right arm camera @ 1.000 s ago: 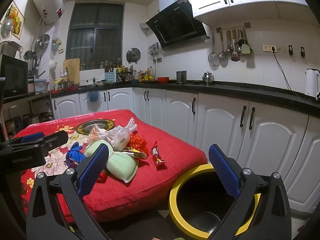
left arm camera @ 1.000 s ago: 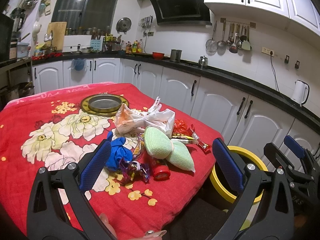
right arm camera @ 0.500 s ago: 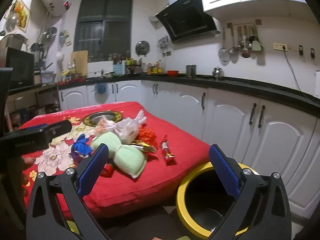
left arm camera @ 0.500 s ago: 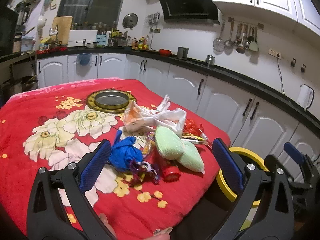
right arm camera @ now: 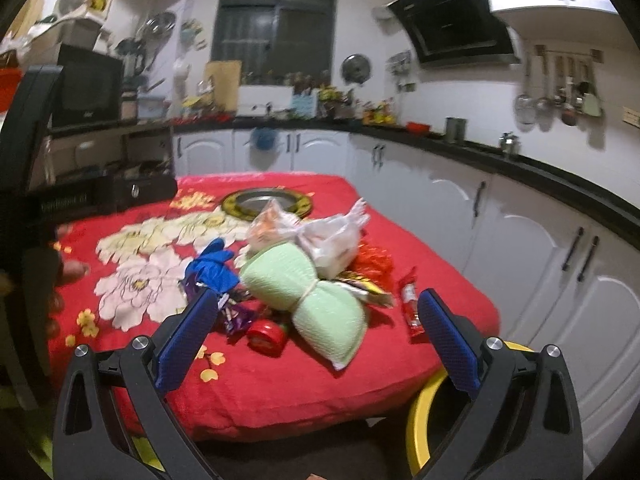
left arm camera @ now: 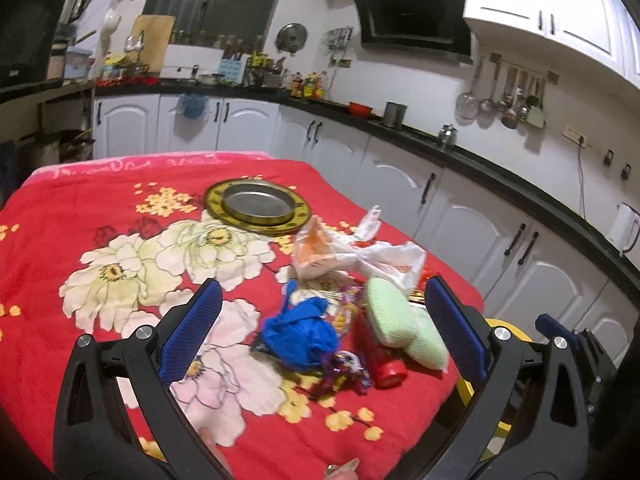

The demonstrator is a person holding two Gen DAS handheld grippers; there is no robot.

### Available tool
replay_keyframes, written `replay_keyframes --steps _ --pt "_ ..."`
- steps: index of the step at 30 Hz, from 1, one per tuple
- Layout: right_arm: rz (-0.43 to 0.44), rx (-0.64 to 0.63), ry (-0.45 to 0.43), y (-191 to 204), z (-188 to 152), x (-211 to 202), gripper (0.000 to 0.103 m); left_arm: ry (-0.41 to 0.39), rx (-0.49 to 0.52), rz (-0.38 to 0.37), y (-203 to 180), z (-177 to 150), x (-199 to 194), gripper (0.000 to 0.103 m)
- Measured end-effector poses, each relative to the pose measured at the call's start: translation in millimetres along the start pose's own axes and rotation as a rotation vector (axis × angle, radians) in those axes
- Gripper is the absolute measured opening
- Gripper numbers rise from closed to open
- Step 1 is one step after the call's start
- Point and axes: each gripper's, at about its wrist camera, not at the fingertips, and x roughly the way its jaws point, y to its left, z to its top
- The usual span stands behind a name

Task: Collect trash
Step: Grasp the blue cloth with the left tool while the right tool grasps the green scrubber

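Note:
A heap of trash lies on the red flowered cloth (left arm camera: 80, 216) near its right edge: a crumpled blue wrapper (left arm camera: 300, 334), a white plastic bag (left arm camera: 356, 256), a green tied sponge bundle (left arm camera: 404, 324), a red can (left arm camera: 384, 364) and snack wrappers (right arm camera: 412, 304). My left gripper (left arm camera: 320, 328) is open and empty, its fingers framing the heap from above. My right gripper (right arm camera: 316, 336) is open and empty, held low in front of the heap (right arm camera: 304, 280). The yellow-rimmed bin (right arm camera: 424, 420) stands on the floor at the table's right corner.
A round metal dish with a gold rim (left arm camera: 258, 205) sits at the back of the table. White cabinets (right arm camera: 540, 264) under a black counter run close along the right. The left gripper's body (right arm camera: 36, 200) shows at the left in the right wrist view.
Both grippers have moved forward toward the heap and swung left. The bin has slid toward the right edge of both views. Nothing on the table has moved.

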Motion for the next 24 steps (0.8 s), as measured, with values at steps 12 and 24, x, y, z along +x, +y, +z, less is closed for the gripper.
replay_keyframes --steps 12,24 --pt "0.059 -0.159 0.124 28.6 2.9 70.7 0.086 0.167 -0.111 0.039 54.2 1.7 41.9 0.093" --pt "0.036 -0.230 0.199 31.8 -2.9 113.0 0.063 0.330 -0.160 -0.097 56.9 -8.2 96.0 0.093"
